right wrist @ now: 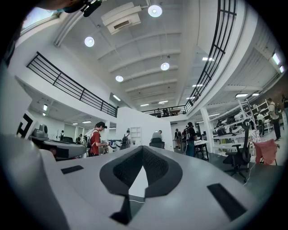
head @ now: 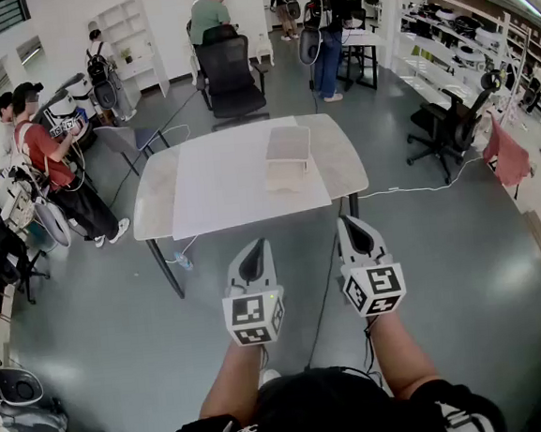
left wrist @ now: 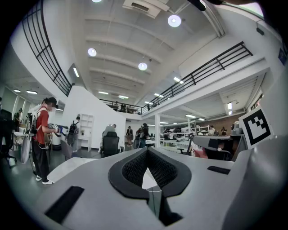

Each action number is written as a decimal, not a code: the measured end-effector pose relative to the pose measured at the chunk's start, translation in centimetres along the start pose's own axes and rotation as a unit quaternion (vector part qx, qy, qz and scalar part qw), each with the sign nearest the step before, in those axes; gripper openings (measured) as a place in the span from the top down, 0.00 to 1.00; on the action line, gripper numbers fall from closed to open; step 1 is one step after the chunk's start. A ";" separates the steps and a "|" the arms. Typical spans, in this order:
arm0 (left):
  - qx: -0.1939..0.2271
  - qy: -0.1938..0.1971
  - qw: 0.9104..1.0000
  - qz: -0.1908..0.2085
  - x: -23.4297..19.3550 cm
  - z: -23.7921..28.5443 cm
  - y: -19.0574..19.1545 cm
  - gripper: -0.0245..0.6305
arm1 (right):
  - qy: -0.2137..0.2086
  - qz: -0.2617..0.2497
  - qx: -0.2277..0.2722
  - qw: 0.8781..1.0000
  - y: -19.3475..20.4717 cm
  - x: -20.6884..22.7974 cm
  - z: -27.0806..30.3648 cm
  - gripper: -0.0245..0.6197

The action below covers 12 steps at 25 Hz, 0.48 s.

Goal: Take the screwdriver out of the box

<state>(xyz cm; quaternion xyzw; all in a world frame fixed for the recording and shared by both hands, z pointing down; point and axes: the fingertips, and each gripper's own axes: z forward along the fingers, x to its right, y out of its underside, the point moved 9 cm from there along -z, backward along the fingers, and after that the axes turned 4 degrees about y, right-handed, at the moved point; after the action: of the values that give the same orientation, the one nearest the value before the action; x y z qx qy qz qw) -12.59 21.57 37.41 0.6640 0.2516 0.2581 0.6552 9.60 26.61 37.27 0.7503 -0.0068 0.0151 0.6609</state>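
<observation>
Left gripper (head: 255, 246) and right gripper (head: 346, 221): jaws together, empty, held level. I find the box (head: 287, 158) on the table (head: 212, 187), well ahead, lying between both grippers, neither clearly nearer. No screwdriver visible; presumably inside the box.

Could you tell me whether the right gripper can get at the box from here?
Probably not yet: the right gripper hangs short of the table, and the box sits further in. Nothing blocks the way, though.
</observation>
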 end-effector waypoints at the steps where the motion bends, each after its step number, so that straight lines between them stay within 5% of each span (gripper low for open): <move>1: 0.000 0.000 1.000 0.000 -0.2 -0.1 0.1 0.94 | -0.001 0.000 0.000 1.000 0.0 -0.2 0.0 0.94; 12: 0.002 0.011 1.000 -0.001 -3.3 -1.1 0.1 0.94 | 0.007 -0.017 0.009 1.000 0.2 -3.7 1.0 0.94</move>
<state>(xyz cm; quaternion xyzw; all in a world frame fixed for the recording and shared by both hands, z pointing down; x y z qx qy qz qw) -15.78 20.19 37.47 0.6622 0.2603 0.2645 0.6510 5.90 25.51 37.19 0.7560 0.0107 0.0093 0.6544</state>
